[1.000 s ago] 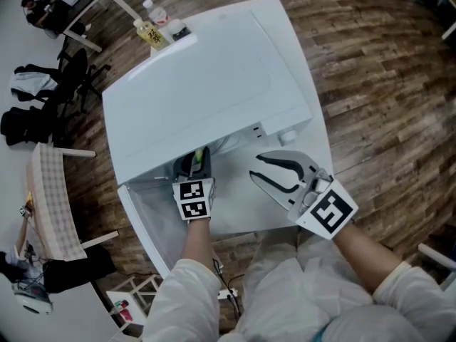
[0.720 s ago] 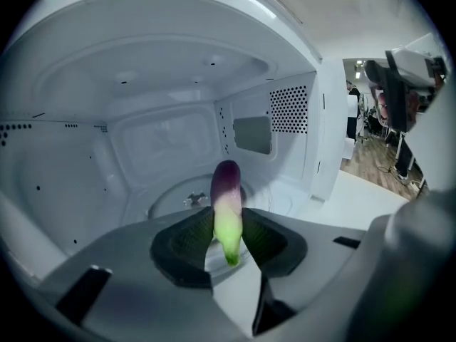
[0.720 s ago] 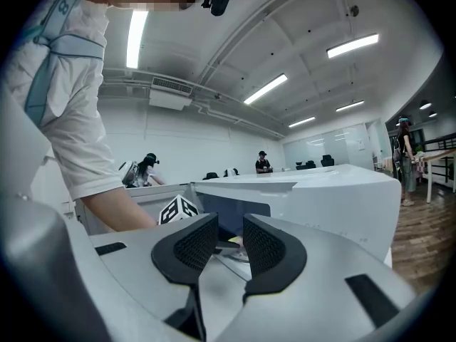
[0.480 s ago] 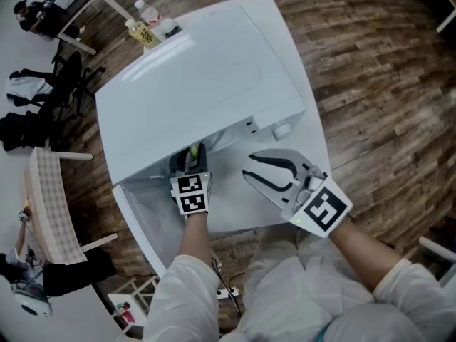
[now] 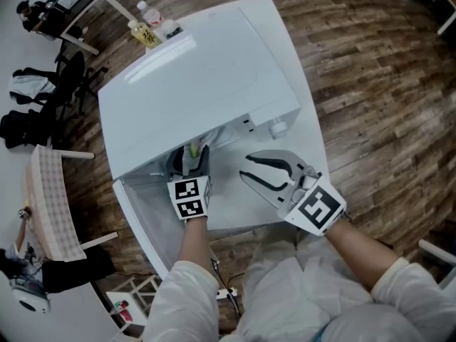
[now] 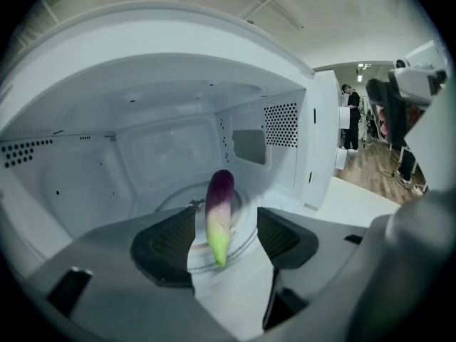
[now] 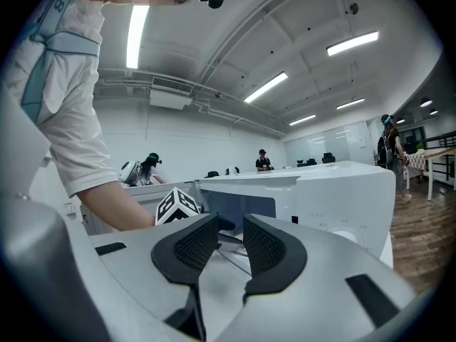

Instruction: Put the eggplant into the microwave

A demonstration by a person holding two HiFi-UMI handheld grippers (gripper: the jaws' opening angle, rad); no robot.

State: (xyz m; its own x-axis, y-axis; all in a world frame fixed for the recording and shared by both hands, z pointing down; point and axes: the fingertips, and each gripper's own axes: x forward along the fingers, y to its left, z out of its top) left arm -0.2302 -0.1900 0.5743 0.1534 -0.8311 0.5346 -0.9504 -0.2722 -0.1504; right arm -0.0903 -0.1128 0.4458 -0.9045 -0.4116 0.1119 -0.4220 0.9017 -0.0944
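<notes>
Left gripper [image 6: 224, 235]: jaws just opened, spread wide either side of the eggplant [image 6: 219, 206], which is not pinched. The eggplant is located inside the microwave [image 6: 85, 184], long axis along the jaws, purple end deeper. Right gripper [image 7: 219, 244]: narrowly parted, empty, held outside.

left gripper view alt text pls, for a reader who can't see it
A purple-and-green eggplant sits between the jaws of the left gripper, which have just been opening and now stand wide apart, inside the white microwave. The open doorway at right shows a bright room beyond.
</notes>
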